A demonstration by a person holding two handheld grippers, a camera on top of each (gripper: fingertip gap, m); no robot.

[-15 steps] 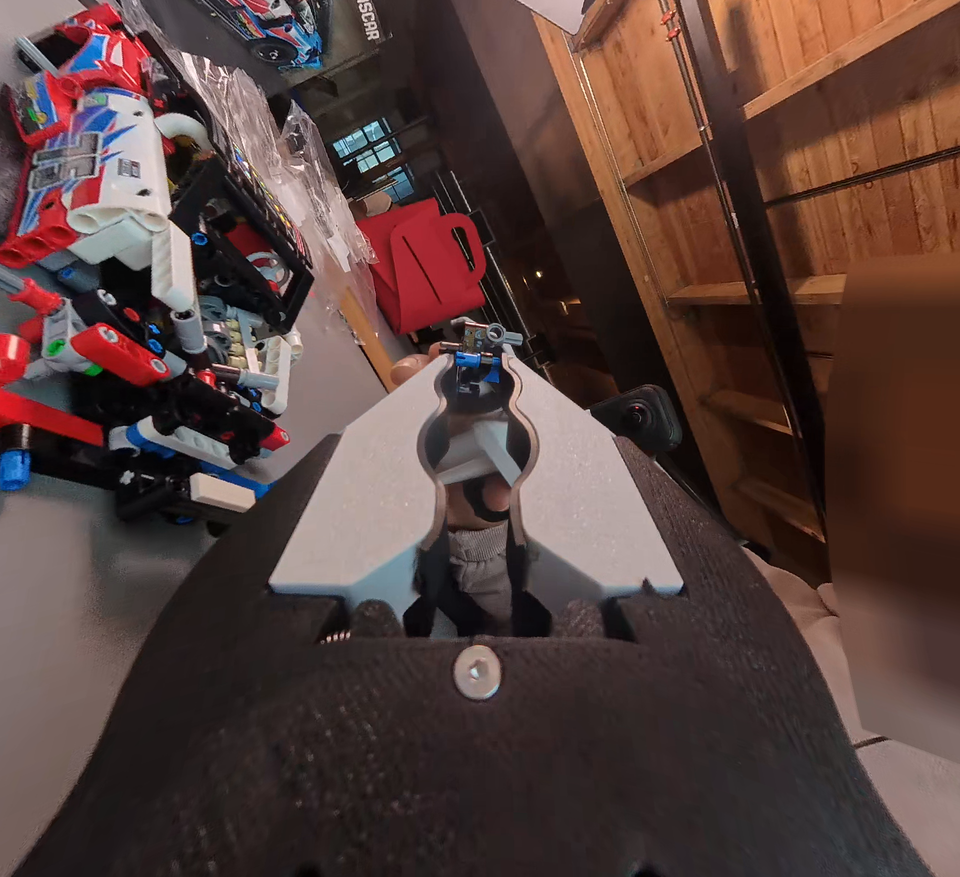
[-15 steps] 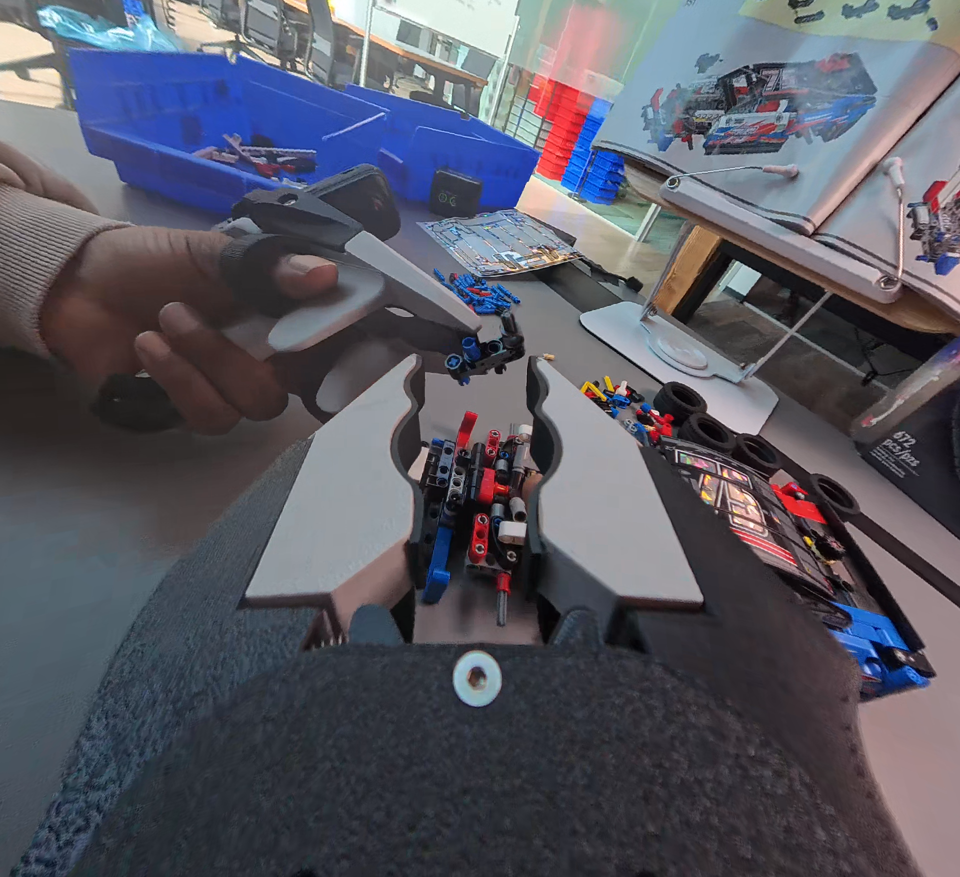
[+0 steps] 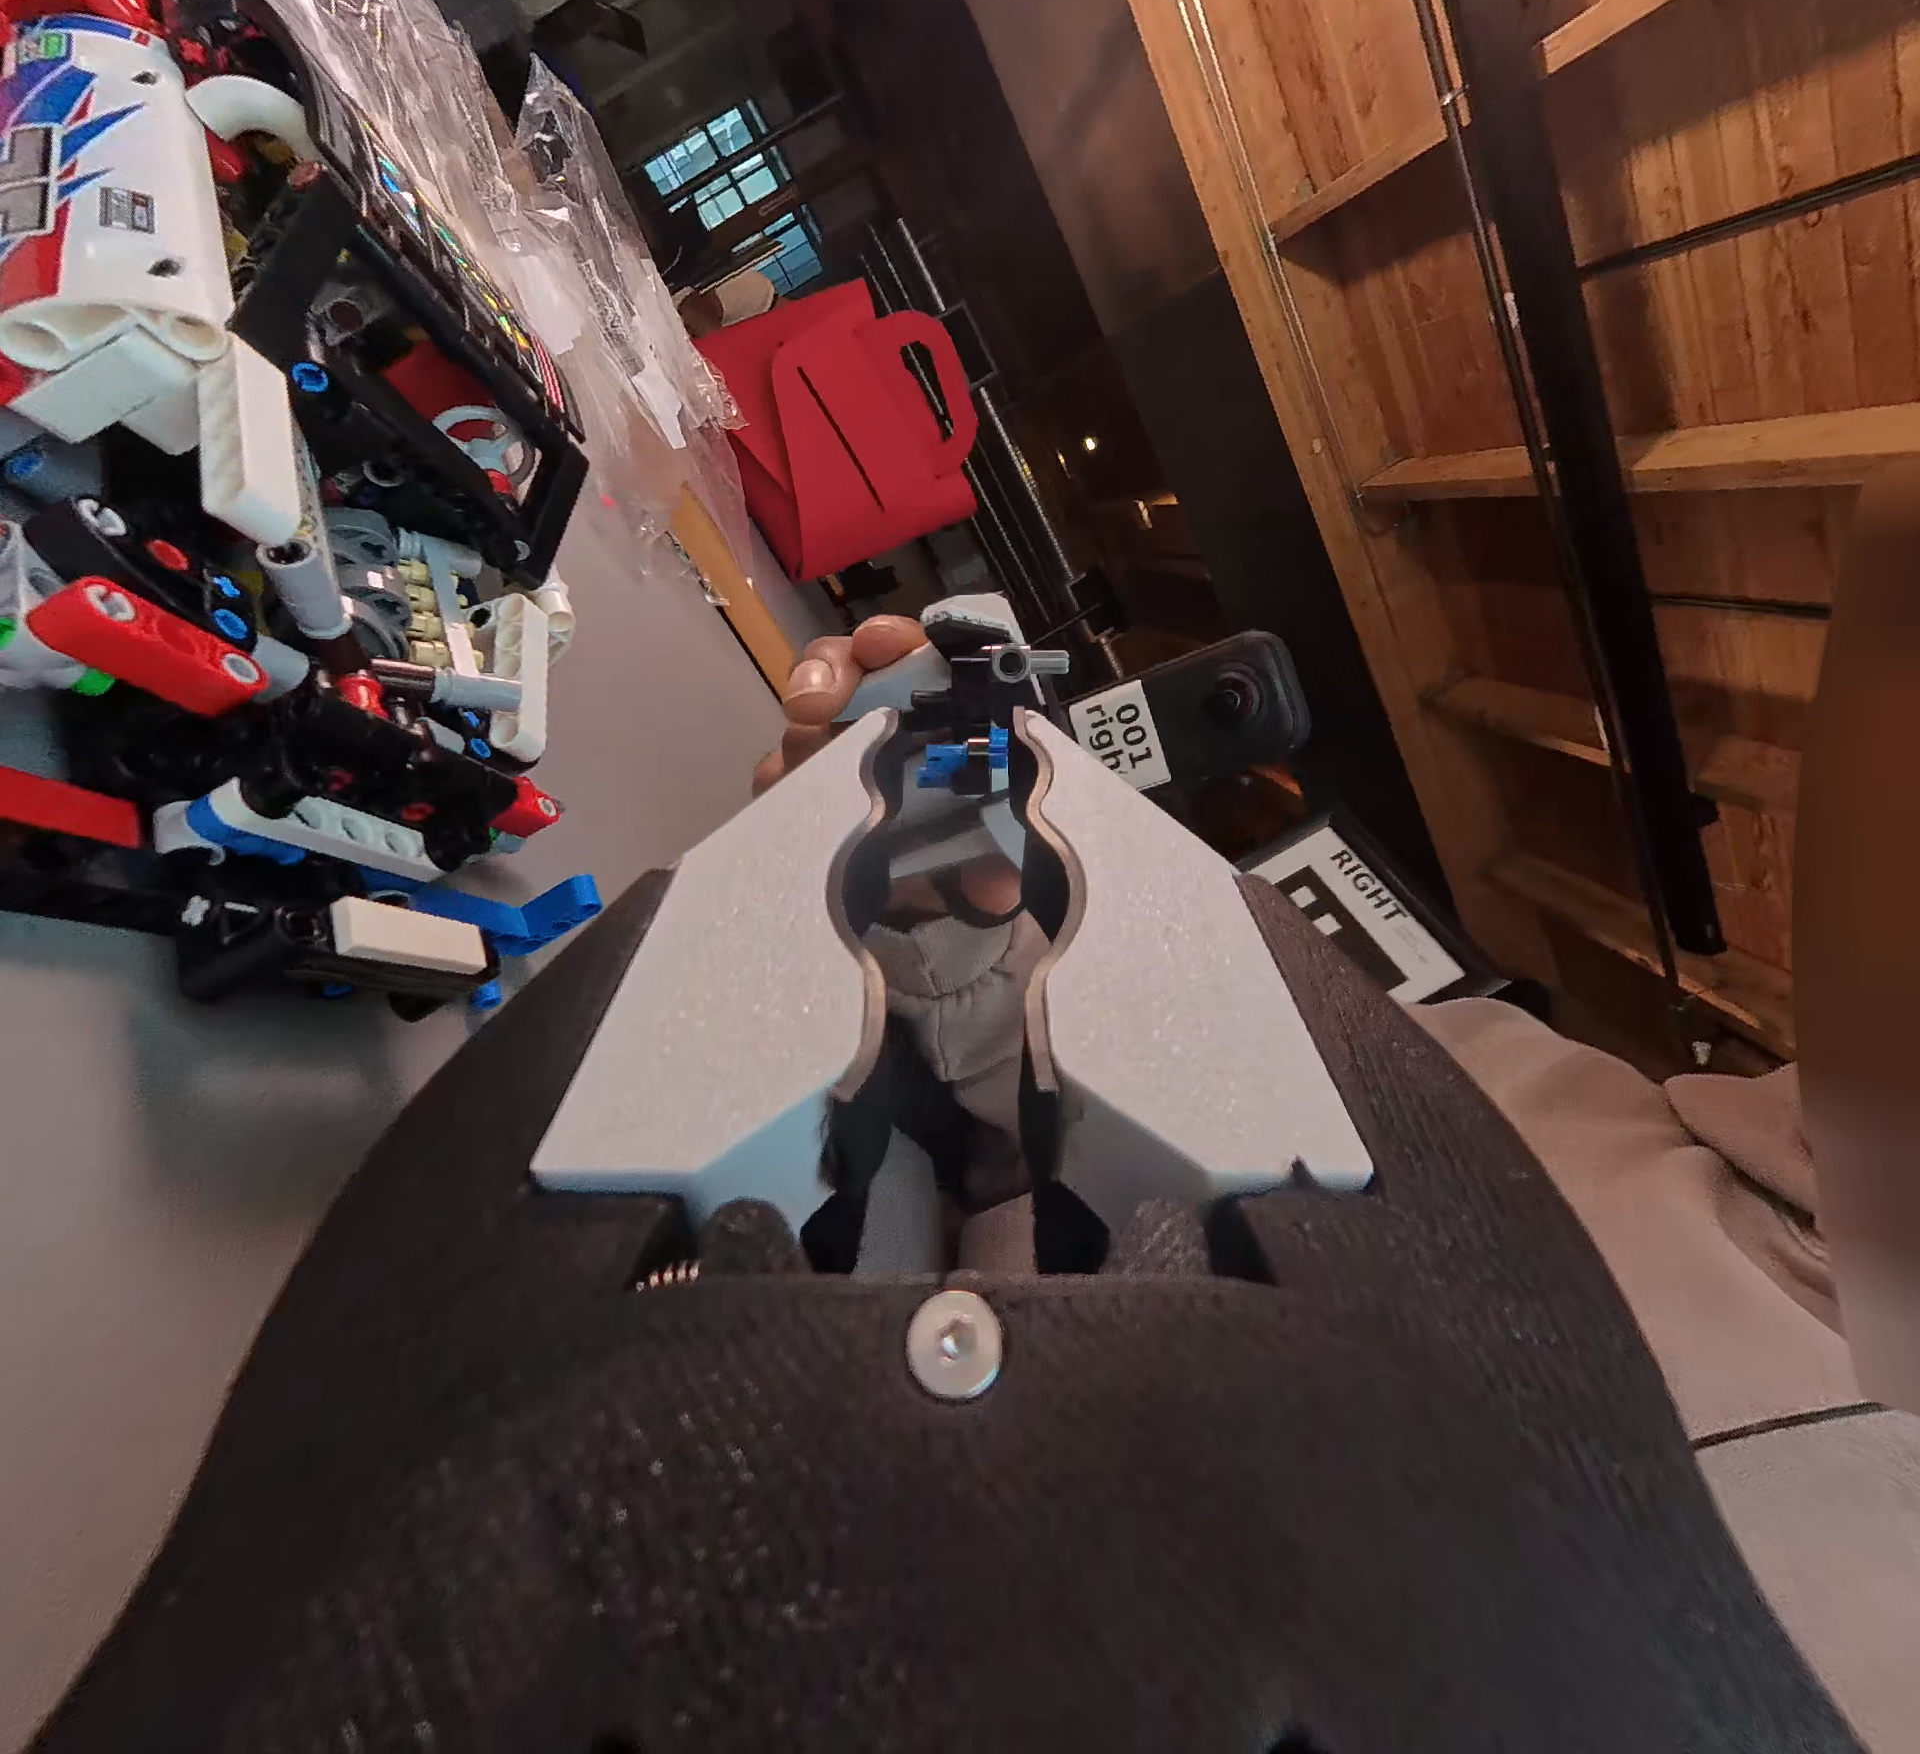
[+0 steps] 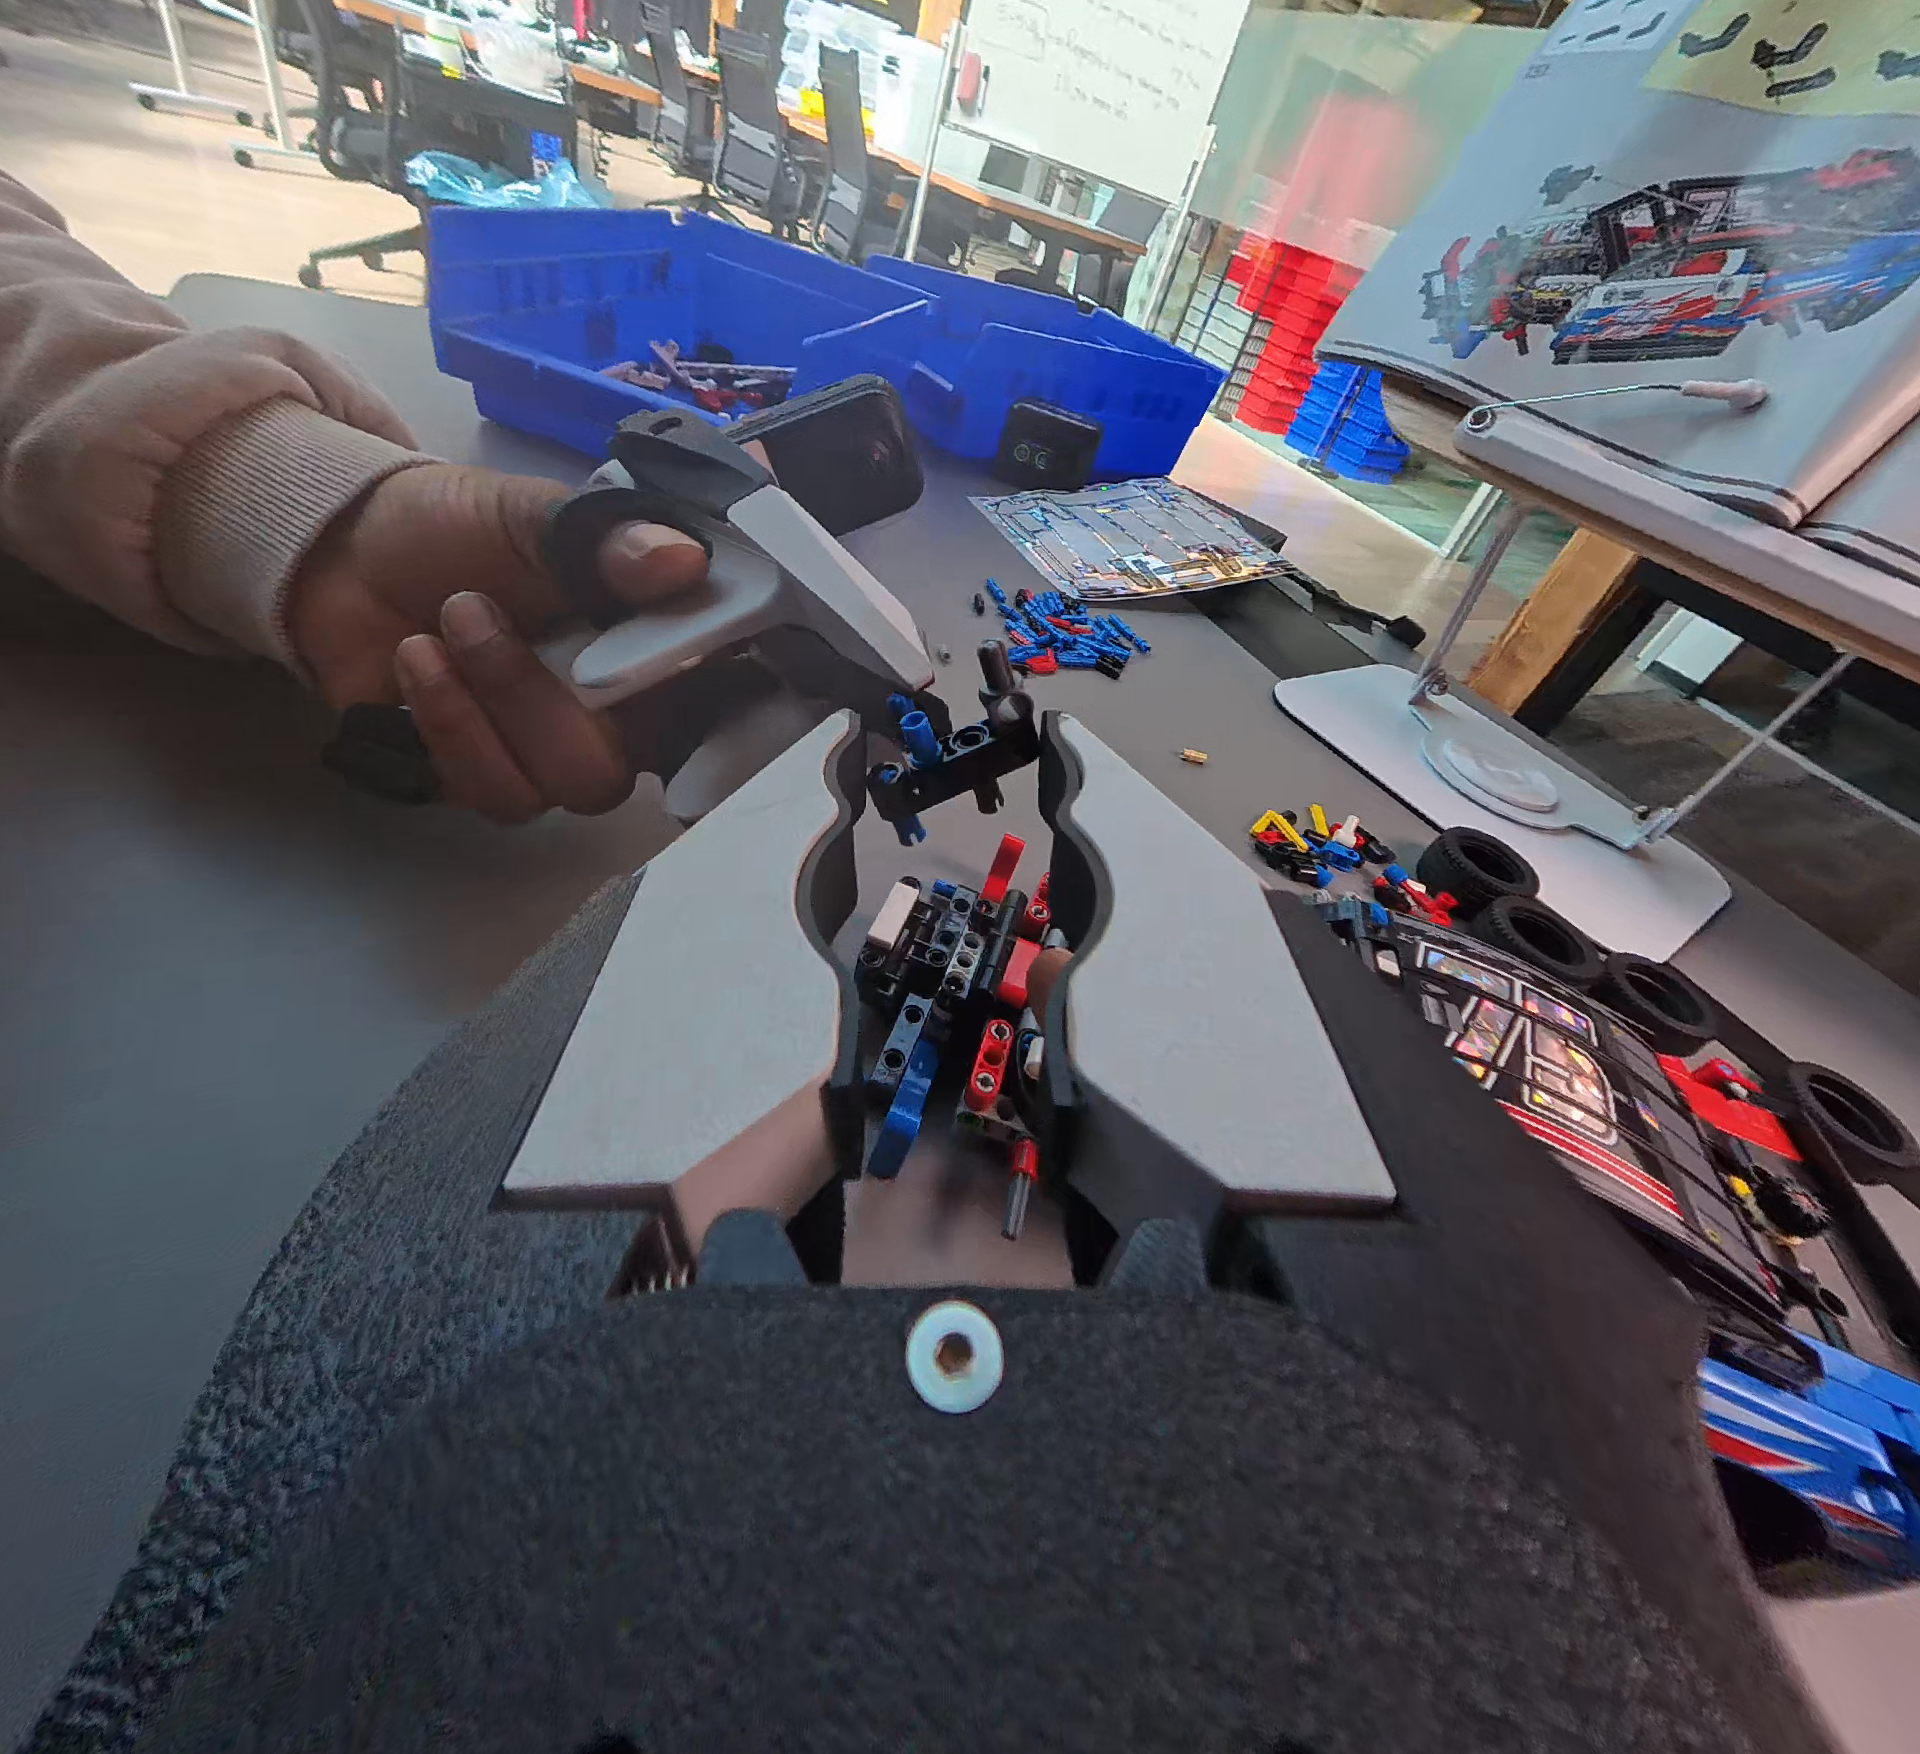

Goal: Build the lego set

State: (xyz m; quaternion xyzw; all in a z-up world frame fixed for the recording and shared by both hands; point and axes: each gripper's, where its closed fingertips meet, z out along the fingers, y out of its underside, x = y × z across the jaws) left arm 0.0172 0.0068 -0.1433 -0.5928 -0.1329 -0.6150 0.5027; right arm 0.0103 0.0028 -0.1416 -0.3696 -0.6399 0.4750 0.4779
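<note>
Comparing with half a second ago, the two grippers have come closer together, and the small black assembly (image 4: 951,754) now sits between the tips of the right gripper (image 4: 951,738), where before it was beyond them. The left gripper (image 3: 954,736) is nearly closed and pinches this assembly with its blue pins at the tip. The right gripper is partly open; its right fingertip looks to touch the piece, but I cannot tell if it grips it. The left hand (image 4: 488,634) holds its gripper from the left side, thumb on top, pointing to the right and slightly down. The half-built car (image 4: 1579,1050) lies on the worktop (image 4: 260,925) below, beside loose tyres (image 4: 1475,868).
</note>
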